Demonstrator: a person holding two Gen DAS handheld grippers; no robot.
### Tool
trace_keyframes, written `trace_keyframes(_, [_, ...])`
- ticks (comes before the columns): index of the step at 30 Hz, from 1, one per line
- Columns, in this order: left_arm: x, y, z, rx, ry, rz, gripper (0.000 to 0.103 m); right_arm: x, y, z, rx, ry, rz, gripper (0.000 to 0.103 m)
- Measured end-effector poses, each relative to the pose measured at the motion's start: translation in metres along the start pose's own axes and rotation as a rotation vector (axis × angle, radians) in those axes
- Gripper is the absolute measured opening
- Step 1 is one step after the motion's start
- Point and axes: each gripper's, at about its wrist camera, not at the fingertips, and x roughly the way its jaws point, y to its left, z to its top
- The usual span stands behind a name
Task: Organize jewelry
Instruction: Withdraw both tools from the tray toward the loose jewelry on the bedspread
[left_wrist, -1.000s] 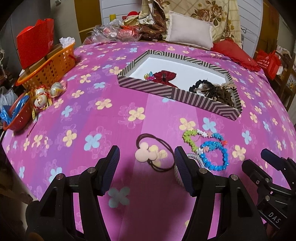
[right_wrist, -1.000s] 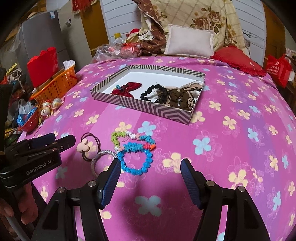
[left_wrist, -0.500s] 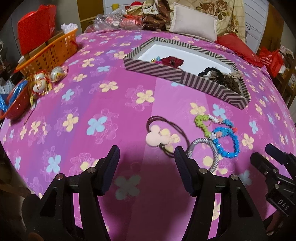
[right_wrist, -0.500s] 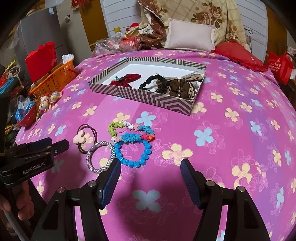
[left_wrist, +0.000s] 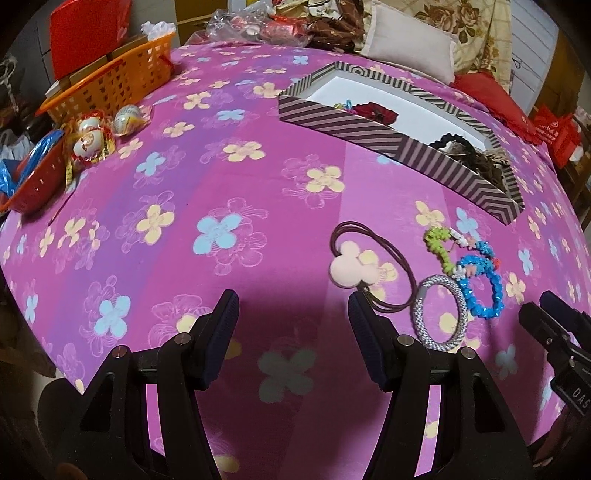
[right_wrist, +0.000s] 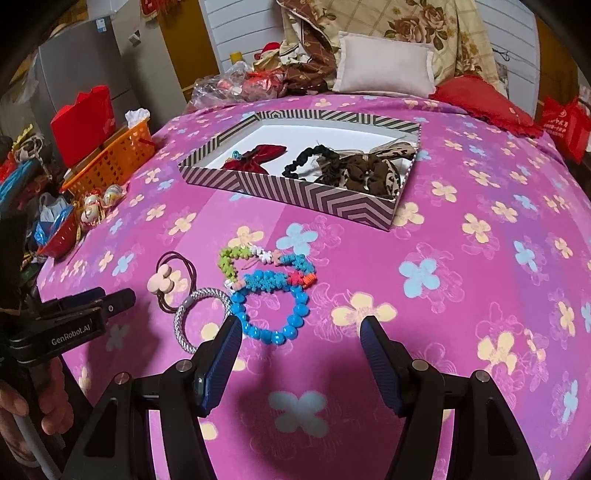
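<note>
We see a bed under a pink bedspread (right_wrist: 461, 295) printed with yellow and blue flowers. At its left edge stands an orange plastic basket (left_wrist: 110, 79) holding a red paper bag (left_wrist: 86, 27) and some white tissue. Just in front of the basket lie round foil-wrapped balls (left_wrist: 99, 134), beside a red perforated bowl (left_wrist: 35, 184). At the far end we find a pale cushion (right_wrist: 386, 68), a floral quilt (right_wrist: 413, 26), a red pillow (right_wrist: 484, 101) and clear plastic bags (right_wrist: 225, 86). Another red bag (right_wrist: 567, 127) sits at the right.
</note>
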Motion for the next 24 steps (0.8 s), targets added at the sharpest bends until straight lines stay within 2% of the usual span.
trace_keyframes(12, [0.016, 0.004, 0.006, -0.020, 0.035, -0.006, 0.061, 0.009, -0.007, 0.003, 0.021, 0.006, 0.009, 0.064])
trace_keyframes(24, [0.027, -0.015, 0.021, -0.019, 0.040, -0.043, 0.061, 0.013, -0.008, 0.010, 0.019, 0.004, 0.014, 0.064])
